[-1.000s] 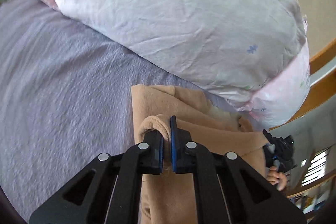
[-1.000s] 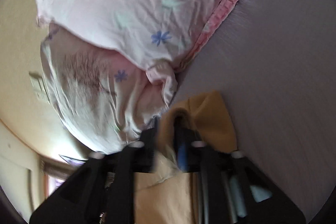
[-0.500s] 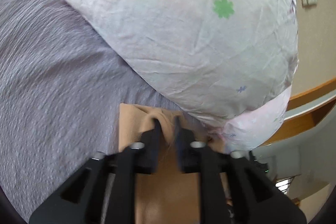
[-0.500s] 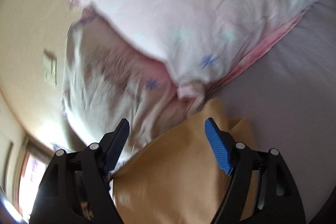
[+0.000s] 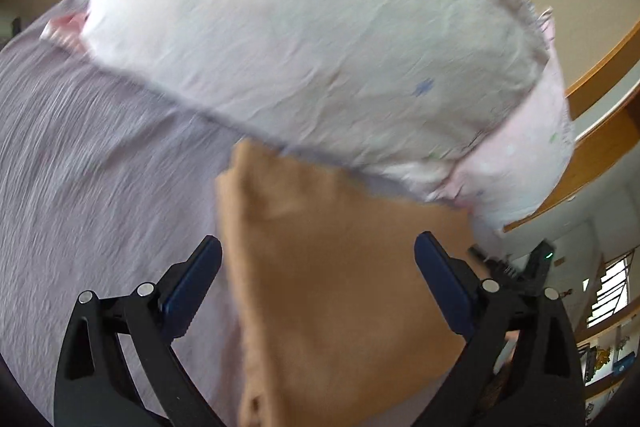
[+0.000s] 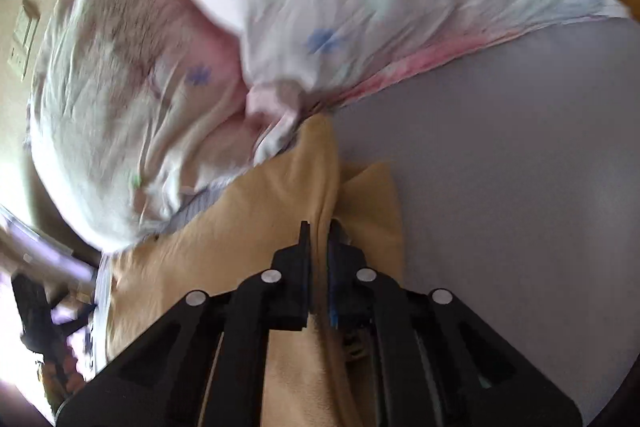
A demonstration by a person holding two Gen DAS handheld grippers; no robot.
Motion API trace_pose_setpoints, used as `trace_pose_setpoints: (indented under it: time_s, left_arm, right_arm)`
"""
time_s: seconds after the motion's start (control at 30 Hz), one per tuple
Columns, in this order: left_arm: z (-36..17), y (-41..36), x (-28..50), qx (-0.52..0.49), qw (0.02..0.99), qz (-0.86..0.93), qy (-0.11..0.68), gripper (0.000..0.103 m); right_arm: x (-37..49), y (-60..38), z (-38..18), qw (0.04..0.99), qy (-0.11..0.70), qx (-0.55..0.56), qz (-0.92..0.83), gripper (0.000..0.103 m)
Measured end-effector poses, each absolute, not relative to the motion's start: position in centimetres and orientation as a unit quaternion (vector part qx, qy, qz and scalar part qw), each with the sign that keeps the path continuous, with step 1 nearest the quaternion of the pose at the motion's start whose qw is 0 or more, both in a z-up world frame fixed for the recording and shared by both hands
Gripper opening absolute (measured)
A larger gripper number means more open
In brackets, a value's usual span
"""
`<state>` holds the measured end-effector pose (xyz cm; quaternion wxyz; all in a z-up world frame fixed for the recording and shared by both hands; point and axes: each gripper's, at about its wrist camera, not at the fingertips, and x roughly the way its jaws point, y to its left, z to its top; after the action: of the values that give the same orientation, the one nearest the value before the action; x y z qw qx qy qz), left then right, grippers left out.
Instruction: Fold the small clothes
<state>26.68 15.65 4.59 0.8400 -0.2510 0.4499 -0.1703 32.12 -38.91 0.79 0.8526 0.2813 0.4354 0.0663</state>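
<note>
- The tan garment (image 5: 340, 291) lies on the grey bedsheet (image 5: 92, 163), its far edge touching the floral pillow (image 5: 312, 39).
- The left gripper (image 5: 316, 275) hovers spread wide, holding nothing.
- The right gripper (image 6: 318, 227) pinches a raised fold, probably to carry it over.

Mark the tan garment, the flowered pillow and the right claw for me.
tan garment (image 5: 328, 287), left wrist view, middle of the flat cloth.
flowered pillow (image 5: 320, 47), left wrist view, its broad white face.
right claw (image 6: 318, 231), right wrist view, between the tips pinching a fold.
</note>
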Motion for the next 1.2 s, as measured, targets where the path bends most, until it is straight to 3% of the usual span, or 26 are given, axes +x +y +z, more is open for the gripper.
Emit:
trace_pose_setpoints:
  time_s: [0.07, 0.1, 0.17, 0.2, 0.23, 0.43, 0.5, 0.57, 0.63, 0.8, 1.0, 1.1, 1.2]
  left_arm:
    - [3.6, 16.0, 25.7, -0.252, 0.832, -0.174, 0.463, 0.098]
    - [3.1, 16.2, 25.2, -0.252, 0.827, -0.175, 0.471, 0.098]
    - [2.4, 16.3, 24.2, -0.26, 0.816, -0.19, 0.48, 0.098]
    - [2.0, 16.2, 23.9, -0.263, 0.811, -0.195, 0.484, 0.098]
    - [1.7, 16.0, 23.7, -0.267, 0.807, -0.201, 0.487, 0.098]
    - [0.1, 14.5, 23.7, -0.287, 0.79, -0.225, 0.493, 0.094]
    - [-0.1, 14.4, 24.1, -0.313, 0.785, -0.223, 0.486, 0.084]
    - [-1.0, 14.7, 24.7, -0.351, 0.776, -0.208, 0.481, 0.046]
    - [-2.4, 15.2, 25.2, -0.392, 0.751, -0.187, 0.498, 0.016]
    - [2.6, 13.3, 25.0, -0.387, 0.767, -0.208, 0.467, 0.015]
    - [10.4, 1.2, 25.8, -0.332, 0.778, -0.303, 0.439, 0.015]
    - [9.3, -8.2, 26.5, -0.31, 0.756, -0.345, 0.462, 0.015]
    - [5.7, -16.2, 27.5, -0.257, 0.722, -0.369, 0.526, 0.027]
  right_arm:
    - [32.1, -39.6, 0.5, 0.846, 0.441, 0.293, 0.066, 0.007]
    - [32.1, -39.3, 0.5, 0.846, 0.445, 0.287, 0.068, 0.014]
    - [31.3, -39.2, 1.4, 0.85, 0.436, 0.287, 0.063, 0.037]
    - [30.7, -39.3, 1.9, 0.854, 0.425, 0.293, 0.069, 0.058]
    - [30.3, -39.2, 2.5, 0.858, 0.414, 0.294, 0.074, 0.064]
    - [28.1, -38.9, 4.5, 0.865, 0.386, 0.301, 0.11, 0.065]
    - [27.9, -38.3, 4.5, 0.862, 0.385, 0.308, 0.12, 0.065]
    - [27.3, -38.3, 4.4, 0.858, 0.385, 0.314, 0.13, 0.065]
    - [26.7, -38.4, 4.3, 0.855, 0.386, 0.316, 0.141, 0.065]
    - [24.4, -39.7, 5.6, 0.868, 0.364, 0.301, 0.151, 0.067]
    - [22.1, -41.9, 6.6, 0.883, 0.326, 0.307, 0.138, 0.068]
    - [21.7, -43.4, 6.1, 0.882, 0.325, 0.319, 0.122, 0.068]
    - [21.4, -44.7, 5.2, 0.873, 0.337, 0.335, 0.111, 0.068]
